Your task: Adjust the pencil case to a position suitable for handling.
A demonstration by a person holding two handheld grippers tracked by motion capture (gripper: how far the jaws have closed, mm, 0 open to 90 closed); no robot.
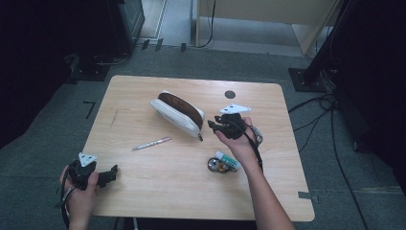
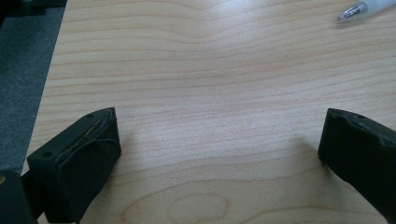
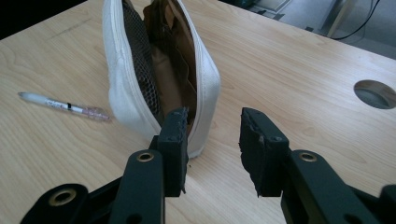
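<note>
An open white pencil case (image 1: 177, 112) with a brown lining lies slantwise on the middle of the wooden table (image 1: 143, 191). My right gripper (image 1: 213, 125) hovers just right of its near end. In the right gripper view the jaws (image 3: 212, 126) stand partly open with bare wood between them, and the case's end (image 3: 205, 84) lies just beyond the left jaw. A pen (image 1: 151, 143) lies left of the case, also seen as a pen (image 3: 60, 106) and as a pen tip (image 2: 364, 8). My left gripper (image 1: 112, 172) rests at the table's front left, its jaws (image 2: 219, 135) wide open over bare wood.
A small white tube (image 1: 227, 160) and a round dark object (image 1: 215, 165) lie by my right forearm. A round cable hole (image 1: 230, 94) is at the back of the table, also seen as a hole (image 3: 376, 93). Dark stands and cables ring the table.
</note>
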